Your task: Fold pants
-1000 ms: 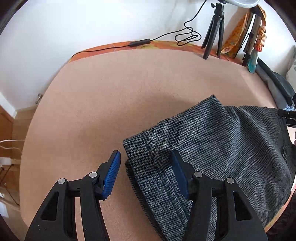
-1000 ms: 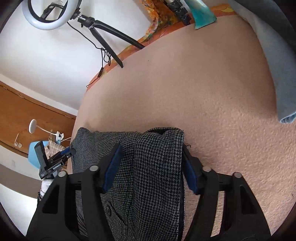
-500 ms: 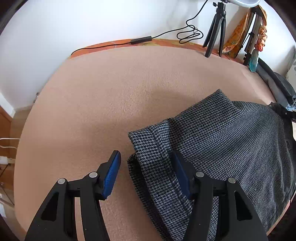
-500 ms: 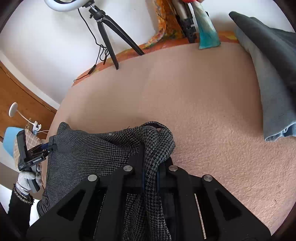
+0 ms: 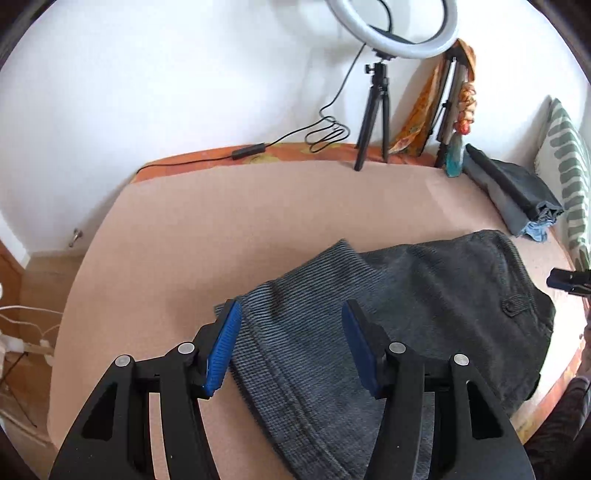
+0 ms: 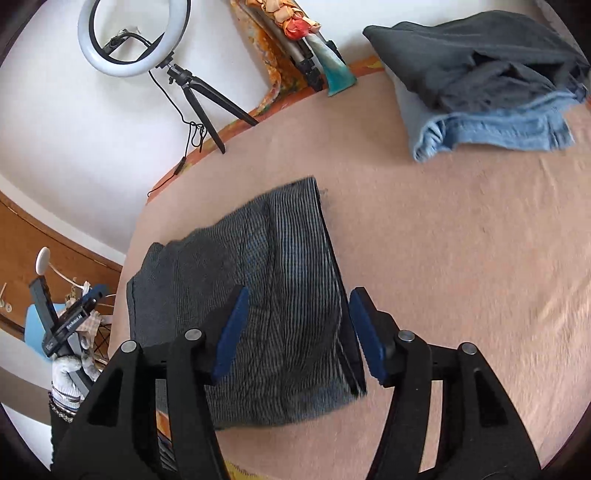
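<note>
Left wrist view: bare blanket [image 5: 192,229] open from 9 to 12 o'clock. Ring light tripod [image 5: 373,122] with cable [image 5: 325,131] blocks 12, stacked clothes [image 5: 517,192] at 2, folded pants [image 5: 406,317] fill centre to 4.

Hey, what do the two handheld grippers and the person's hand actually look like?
Both the left gripper and the right gripper have black triangular cut-out arms, silver pivot rivets and ribbed blue pads. The person's left hand wears a grey-white knitted glove.

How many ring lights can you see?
1. The ring light stands on a small black tripod at the far edge of the bed, against the white wall. Both cameras show the same one.
</note>
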